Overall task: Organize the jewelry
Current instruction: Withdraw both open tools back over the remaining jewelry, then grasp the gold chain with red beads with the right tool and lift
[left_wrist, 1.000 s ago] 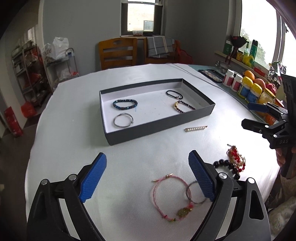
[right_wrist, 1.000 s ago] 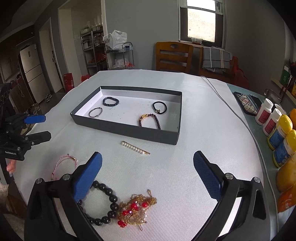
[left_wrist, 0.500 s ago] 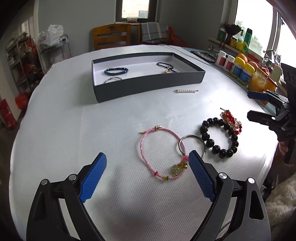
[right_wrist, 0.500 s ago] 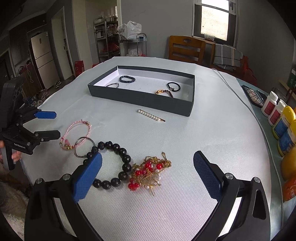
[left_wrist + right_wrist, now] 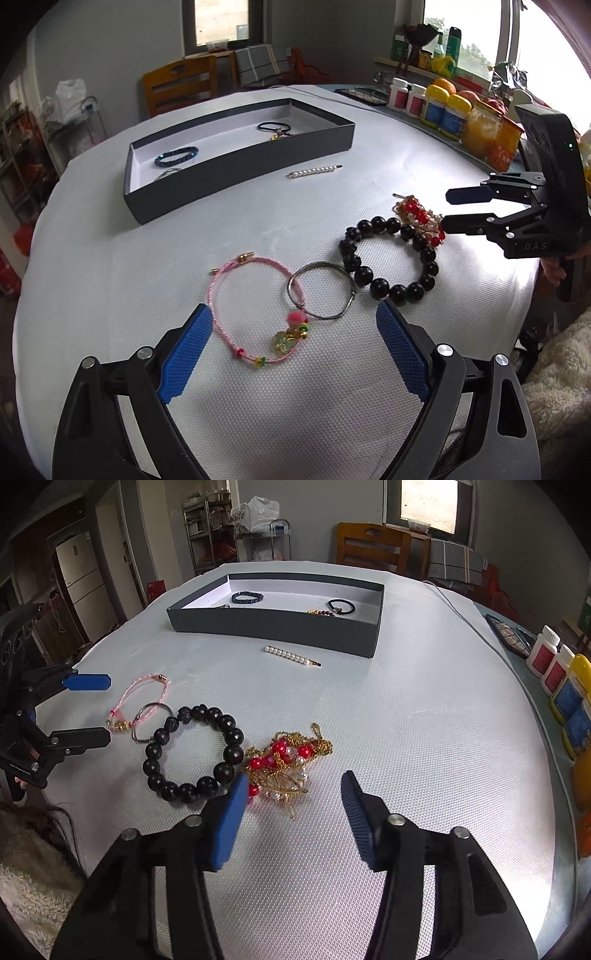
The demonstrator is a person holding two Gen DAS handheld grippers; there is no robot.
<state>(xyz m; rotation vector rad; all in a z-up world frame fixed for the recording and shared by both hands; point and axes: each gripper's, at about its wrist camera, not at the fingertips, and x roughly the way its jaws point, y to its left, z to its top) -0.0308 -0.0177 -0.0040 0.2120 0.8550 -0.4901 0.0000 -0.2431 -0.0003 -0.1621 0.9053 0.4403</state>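
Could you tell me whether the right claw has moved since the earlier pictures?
Yes. The right claw has come down and in toward the red and gold chain, while the gray tray keeps its place. Its jaws have just been closing, with nothing gripped yet.

half-closed right claw (image 5: 293, 794) above gold-red jewelry (image 5: 286, 764)

- Black bead bracelet (image 5: 192, 753) flat on the cloth, touching the gold-and-red tangle (image 5: 286, 764)
- Pink cord bracelet (image 5: 255, 310) overlapping the silver bangle (image 5: 321, 290)
- Pearl clip (image 5: 291, 655) beside the dark tray (image 5: 273, 626)
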